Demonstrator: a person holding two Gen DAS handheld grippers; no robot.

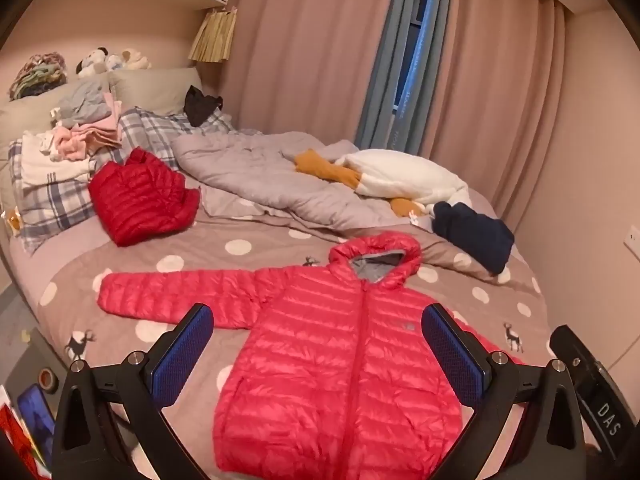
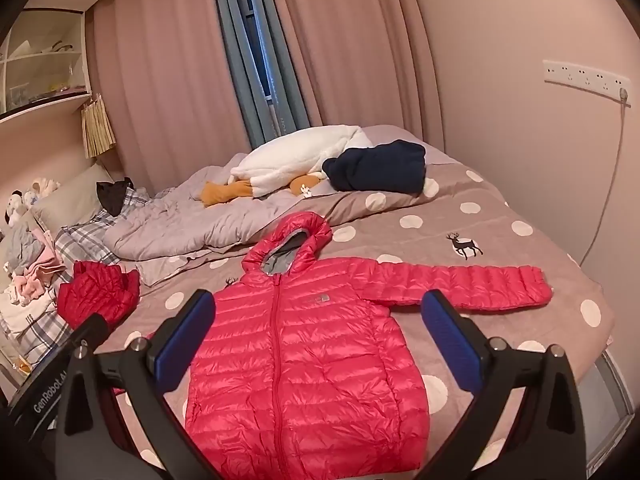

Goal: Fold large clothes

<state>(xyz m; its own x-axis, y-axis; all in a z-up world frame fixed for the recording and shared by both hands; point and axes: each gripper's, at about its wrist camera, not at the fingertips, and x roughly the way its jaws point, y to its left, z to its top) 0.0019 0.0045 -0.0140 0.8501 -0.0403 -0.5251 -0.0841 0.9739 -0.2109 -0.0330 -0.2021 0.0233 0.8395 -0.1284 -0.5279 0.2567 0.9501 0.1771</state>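
Polka-dot bed (image 1: 240,246) bears pink jacket (image 1: 340,360) spread flat; left tongs (image 1: 318,356), right tongs (image 2: 318,340) gape wide, empty.

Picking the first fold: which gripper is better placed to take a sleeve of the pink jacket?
Marginally left. The pink jacket lies flat, zipped, sleeves spread. The left gripper is open with one finger at the left sleeve; the right gripper, also open, sits equally near the right sleeve.

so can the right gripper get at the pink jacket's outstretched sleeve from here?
Probably yes: the right gripper is open, above the pink jacket, and the sleeve lies flat on the bedspread with nothing on it.
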